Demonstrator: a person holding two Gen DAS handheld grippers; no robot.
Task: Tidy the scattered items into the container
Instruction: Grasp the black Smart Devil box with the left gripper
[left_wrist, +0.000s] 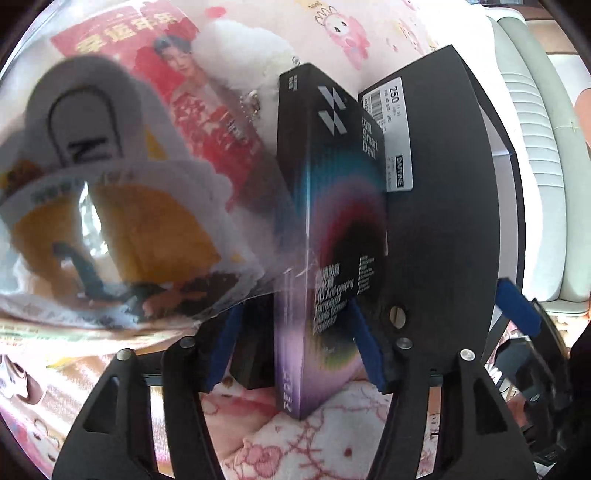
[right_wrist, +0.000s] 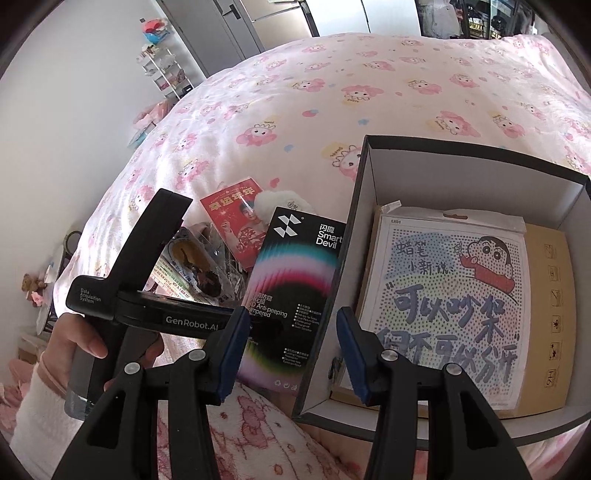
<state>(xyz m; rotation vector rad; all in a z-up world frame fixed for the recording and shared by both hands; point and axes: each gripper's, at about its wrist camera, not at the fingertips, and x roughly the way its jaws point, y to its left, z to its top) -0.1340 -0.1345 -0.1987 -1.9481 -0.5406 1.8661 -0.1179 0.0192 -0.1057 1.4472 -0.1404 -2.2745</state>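
My left gripper (left_wrist: 295, 350) stands open around the near end of a black "Smart Devil" screen-protector box (left_wrist: 332, 206), which stands on edge against the outer wall of the black shoe box (left_wrist: 443, 184); the pads look a little apart from it. In the right wrist view the same screen-protector box (right_wrist: 295, 280) leans on the shoe box wall (right_wrist: 343, 236). My right gripper (right_wrist: 290, 354) is open and empty, hovering over that wall. Inside the shoe box lies a cartoon card pack (right_wrist: 450, 299). A red packet (right_wrist: 236, 225), a snack pack (right_wrist: 188, 266) and a white fluffy item (right_wrist: 277, 201) lie on the bed.
The pink cartoon bedspread (right_wrist: 332, 110) covers the whole bed. A brown carton (right_wrist: 550, 295) lies under the card pack in the shoe box. In the left wrist view the clear snack pack (left_wrist: 110, 229) fills the left side and a white ribbed cushion (left_wrist: 535, 147) lies at right.
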